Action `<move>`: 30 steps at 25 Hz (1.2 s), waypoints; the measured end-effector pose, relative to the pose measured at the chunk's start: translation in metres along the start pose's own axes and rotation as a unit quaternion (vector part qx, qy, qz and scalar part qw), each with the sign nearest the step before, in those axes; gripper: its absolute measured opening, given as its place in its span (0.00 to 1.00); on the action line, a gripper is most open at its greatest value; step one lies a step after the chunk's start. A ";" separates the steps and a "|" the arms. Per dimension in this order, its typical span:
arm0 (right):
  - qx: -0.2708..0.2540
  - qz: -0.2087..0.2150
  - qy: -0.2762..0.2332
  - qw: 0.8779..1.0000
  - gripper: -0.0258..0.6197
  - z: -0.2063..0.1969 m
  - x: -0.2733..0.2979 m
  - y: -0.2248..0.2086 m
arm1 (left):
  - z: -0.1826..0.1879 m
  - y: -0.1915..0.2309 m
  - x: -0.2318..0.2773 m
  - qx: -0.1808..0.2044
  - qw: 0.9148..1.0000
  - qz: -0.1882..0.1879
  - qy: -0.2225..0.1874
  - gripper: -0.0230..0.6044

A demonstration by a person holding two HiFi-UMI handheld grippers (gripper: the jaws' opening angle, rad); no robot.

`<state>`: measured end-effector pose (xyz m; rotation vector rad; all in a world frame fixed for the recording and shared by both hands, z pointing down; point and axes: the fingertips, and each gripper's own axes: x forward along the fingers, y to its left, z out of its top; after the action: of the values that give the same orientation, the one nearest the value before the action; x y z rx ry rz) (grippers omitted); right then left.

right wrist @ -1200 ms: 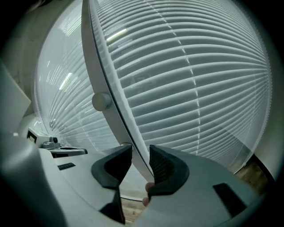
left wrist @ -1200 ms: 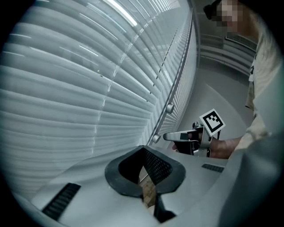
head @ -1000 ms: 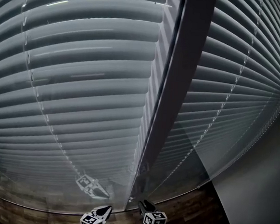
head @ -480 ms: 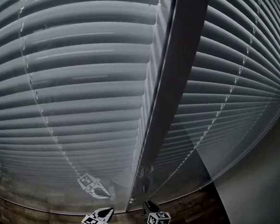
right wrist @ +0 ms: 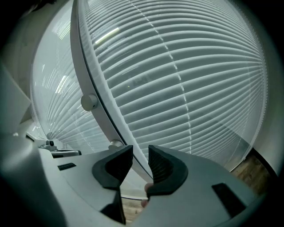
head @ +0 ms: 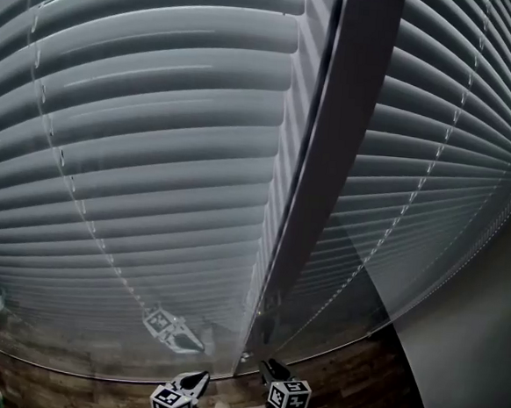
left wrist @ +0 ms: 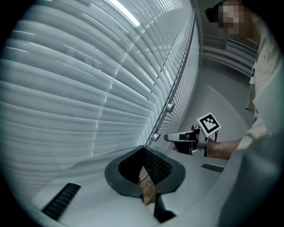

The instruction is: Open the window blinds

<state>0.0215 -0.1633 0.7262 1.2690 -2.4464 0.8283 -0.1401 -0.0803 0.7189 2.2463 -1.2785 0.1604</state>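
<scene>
We see the window blinds (head: pixel 154 147) filling almost the whole head view, on both sides of a dark upright post (head: pixel 329 160) in the middle. Their slats lie flat over one another, so we judge the blinds are still closed and the task has barely begun. A marker cube mirrored low in the centre of that view tells us a glass pane (head: pixel 173 329) stands in front of the slats. That is likely why both tools sit at the bottom edge of the frame, by the foot of the post and over the wooden floor (head: pixel 355 391), and do not reach for the slats themselves.

In the right gripper view a white rail (right wrist: pixel 81 57) curves down from the upper left and carries an upper knob (right wrist: pixel 89 102) and a lower knob (right wrist: pixel 116 143). We take these for the blind controls. The right gripper (right wrist: pixel 140 162) has its fingers spread. They have just been closing a little, and the rail's edge lines up in the gap between them. The pads press on nothing we can see, and the lower knob sits just above the left pad, not between the pads. That part-open stance suits lining up on a small knob.

The left gripper (left wrist: pixel 143 155) has its fingertips pressed together on nothing. It is held off to one side, we think as the spare hand.
</scene>
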 end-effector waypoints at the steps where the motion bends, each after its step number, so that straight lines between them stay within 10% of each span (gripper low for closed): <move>1: 0.000 0.001 0.001 1.000 0.22 -0.001 0.000 0.002 | 0.001 -0.001 -0.001 0.000 1.000 -0.001 0.000 0.05; 30: 0.000 -0.006 0.008 1.000 0.20 -0.016 0.000 -0.007 | -0.020 0.011 -0.002 -0.009 1.000 0.003 -0.005 0.05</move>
<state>0.0268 -0.1570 0.7410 1.2701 -2.4243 0.8320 -0.1467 -0.0725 0.7396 2.2307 -1.2862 0.1393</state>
